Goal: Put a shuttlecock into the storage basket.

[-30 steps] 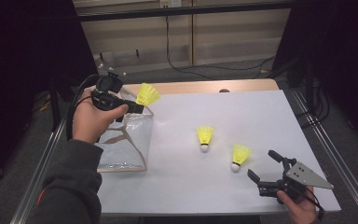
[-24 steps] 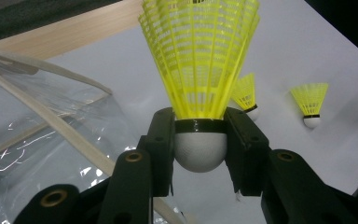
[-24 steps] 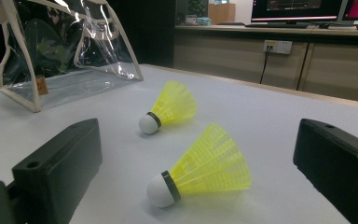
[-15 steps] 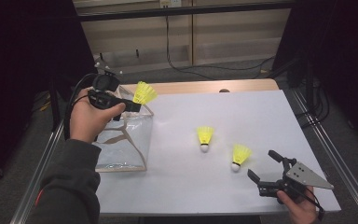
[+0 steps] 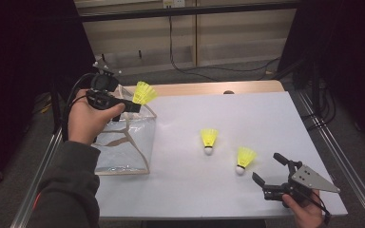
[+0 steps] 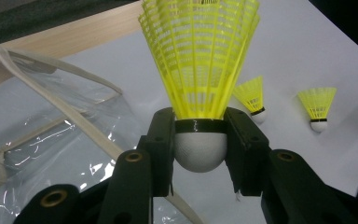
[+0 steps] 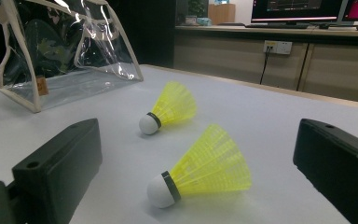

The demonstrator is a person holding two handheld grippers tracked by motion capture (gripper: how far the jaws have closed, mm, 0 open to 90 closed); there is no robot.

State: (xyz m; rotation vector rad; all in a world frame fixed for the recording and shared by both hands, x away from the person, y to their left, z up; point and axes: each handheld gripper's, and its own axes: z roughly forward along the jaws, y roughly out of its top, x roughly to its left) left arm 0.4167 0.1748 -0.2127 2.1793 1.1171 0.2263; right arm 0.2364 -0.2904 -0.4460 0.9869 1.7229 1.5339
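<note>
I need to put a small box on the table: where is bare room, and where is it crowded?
Free: the white table's far right, beyond the two lying shuttlecocks, and the near strip between clear bag and right gripper. Crowded: the left edge around the bag, where the left gripper holds a shuttlecock.

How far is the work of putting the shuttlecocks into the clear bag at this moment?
Nothing looks finished: no shuttlecock is visible inside the clear bag. In hand: the left gripper is shut on one yellow shuttlecock, held above the bag's edge. Left: two shuttlecocks lie on the white table in front of the open right gripper.
</note>
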